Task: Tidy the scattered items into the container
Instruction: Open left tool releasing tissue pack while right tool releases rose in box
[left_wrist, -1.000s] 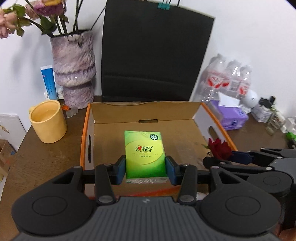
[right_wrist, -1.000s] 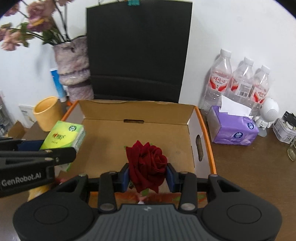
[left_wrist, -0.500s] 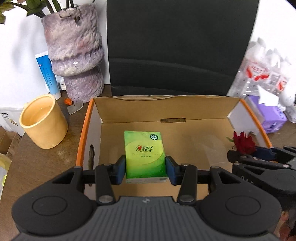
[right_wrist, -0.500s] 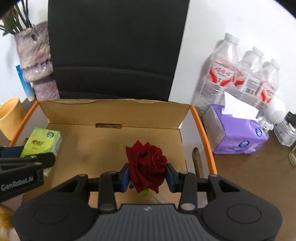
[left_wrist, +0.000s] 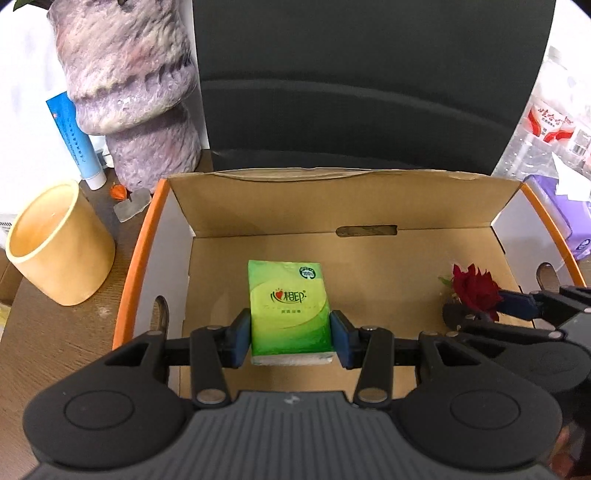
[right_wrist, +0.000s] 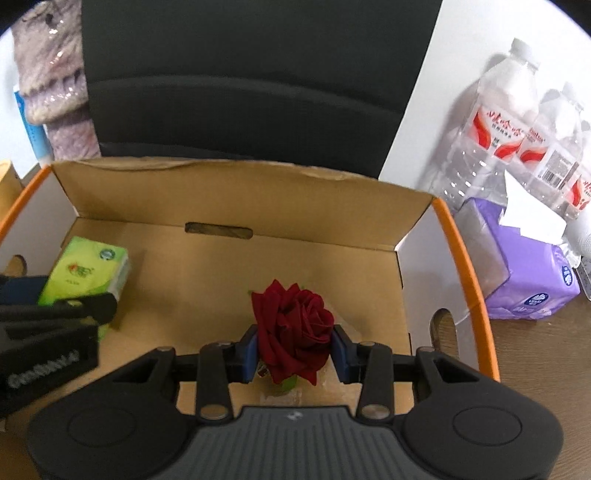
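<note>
Here the left hand-held gripper (left_wrist: 291, 341) clamps a green tissue packet (left_wrist: 289, 310) over the orange-rimmed cardboard box (left_wrist: 369, 206). The right hand-held gripper (right_wrist: 294, 354) clamps a dark red rose (right_wrist: 291, 330) there too.

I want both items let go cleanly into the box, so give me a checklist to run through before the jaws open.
1. Left gripper clamped on the green tissue pack: ok, both blue pads press its sides.
2. Right gripper clamped on the dark red fabric rose: ok.
3. Both items over the open cardboard box with orange rims, inside its walls: ok.
4. Box floor under each item bare: ok where visible.
5. Grippers apart from each other: ok, pack on the left side of the box, rose on the right.
6. Items resting on the floor: cannot tell; the gap beneath them is hidden.
</note>
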